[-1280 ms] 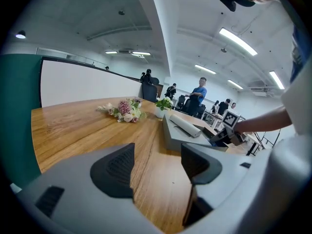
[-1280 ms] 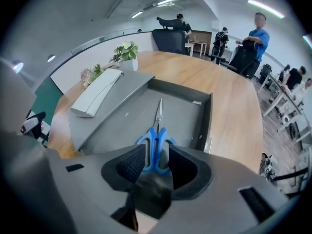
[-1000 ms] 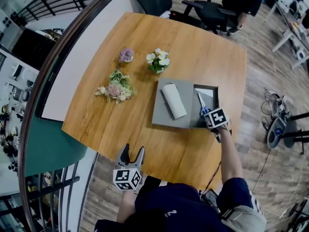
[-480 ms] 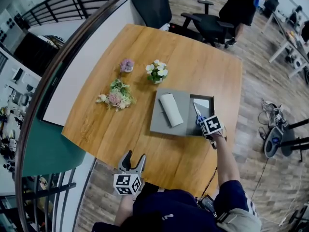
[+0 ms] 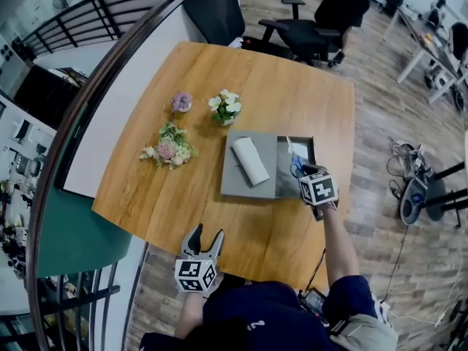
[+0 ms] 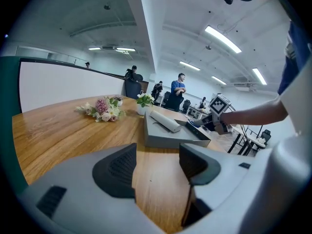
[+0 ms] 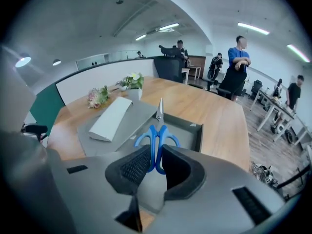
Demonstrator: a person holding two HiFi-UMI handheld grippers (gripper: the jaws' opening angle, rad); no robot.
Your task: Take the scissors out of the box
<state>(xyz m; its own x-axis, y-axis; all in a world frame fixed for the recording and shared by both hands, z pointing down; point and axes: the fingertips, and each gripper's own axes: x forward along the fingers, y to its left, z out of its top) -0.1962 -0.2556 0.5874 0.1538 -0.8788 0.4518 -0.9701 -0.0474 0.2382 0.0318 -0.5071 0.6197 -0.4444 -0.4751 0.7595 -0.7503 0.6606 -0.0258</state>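
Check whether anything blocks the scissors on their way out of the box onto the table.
Nothing visible does. The right claw grips the scissors by their blue handles over the open box, and bare table lies right beside it.

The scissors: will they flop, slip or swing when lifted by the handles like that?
Probably stiff: the scissors have a silvery blade that stands straight out from the right gripper. The smooth blue handle loops might pivot in the grip, since only their near part is pinched. They look light for their length.
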